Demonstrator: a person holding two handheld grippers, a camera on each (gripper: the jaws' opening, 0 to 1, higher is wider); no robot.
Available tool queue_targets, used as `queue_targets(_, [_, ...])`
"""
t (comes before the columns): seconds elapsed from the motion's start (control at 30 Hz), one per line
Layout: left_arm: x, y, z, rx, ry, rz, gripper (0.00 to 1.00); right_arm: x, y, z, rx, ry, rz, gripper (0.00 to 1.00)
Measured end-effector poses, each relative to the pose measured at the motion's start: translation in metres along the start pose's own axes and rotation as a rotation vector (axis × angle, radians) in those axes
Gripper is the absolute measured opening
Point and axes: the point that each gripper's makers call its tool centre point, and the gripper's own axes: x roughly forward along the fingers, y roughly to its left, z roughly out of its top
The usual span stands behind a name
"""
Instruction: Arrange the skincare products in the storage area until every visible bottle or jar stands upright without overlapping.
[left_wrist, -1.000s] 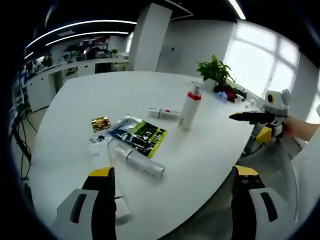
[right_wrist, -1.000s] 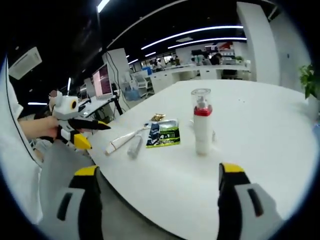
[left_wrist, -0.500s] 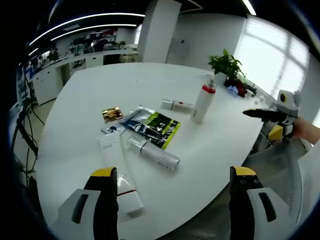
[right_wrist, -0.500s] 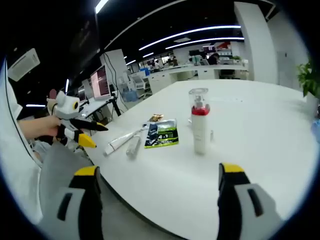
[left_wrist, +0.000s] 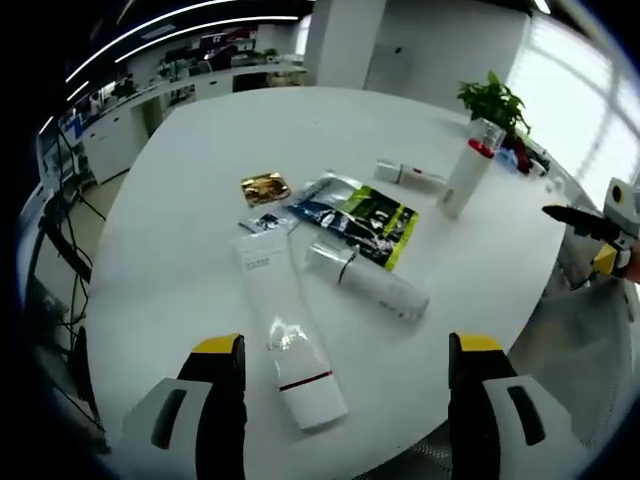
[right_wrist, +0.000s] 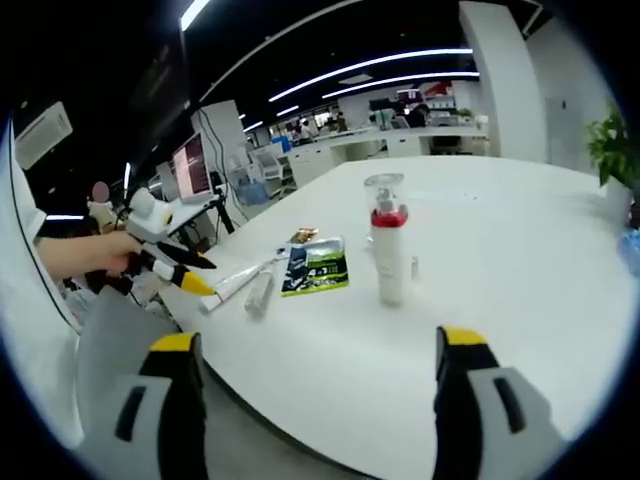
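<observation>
Several skincare items lie on the round white table (left_wrist: 190, 130). A long white tube (left_wrist: 285, 335) lies flat just ahead of my open left gripper (left_wrist: 346, 345), between its jaws' lines. Past it lie a clear silvery bottle (left_wrist: 370, 285), a green-black sachet (left_wrist: 362, 220), a gold sachet (left_wrist: 264, 187) and a small white bottle (left_wrist: 410, 175) on its side. A white bottle with a red collar (left_wrist: 467, 172) stands upright. My right gripper (right_wrist: 318, 340) is open and empty, off the table's edge, facing that upright bottle (right_wrist: 387, 250) and the sachet (right_wrist: 315, 268).
A potted plant (left_wrist: 497, 103) stands at the table's far edge. The right gripper (left_wrist: 590, 225) shows at the right of the left gripper view. A hand holds the left gripper (right_wrist: 175, 270) over the table's near edge by the tube (right_wrist: 235, 283). Desks and monitors stand behind.
The left gripper's camera has moved forward over the table and tipped down, so the white tube now lies close before its jaws. The items have not moved. The right gripper barely shifted.
</observation>
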Motion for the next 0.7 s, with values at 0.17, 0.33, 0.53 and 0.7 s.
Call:
queue_targets(0.17, [0.011,0.014,-0.002,-0.019,0.049,0.044,0.72,0.002,-0.003,-0.001,0.012,0.004,-0.009,0.96])
queue_targets(0.33, [0.024,0.025,-0.004,-0.020,0.102,0.076,0.63,0.003,-0.007,-0.002,0.021,0.005,-0.016,0.96])
queue_targets(0.53, [0.039,0.037,-0.002,-0.013,0.155,0.122,0.61,0.005,-0.011,-0.002,0.031,0.007,-0.024,0.95])
queue_targets(0.7, [0.048,0.043,0.003,-0.018,0.176,0.144,0.58,0.007,-0.012,-0.004,0.034,0.011,-0.023,0.95])
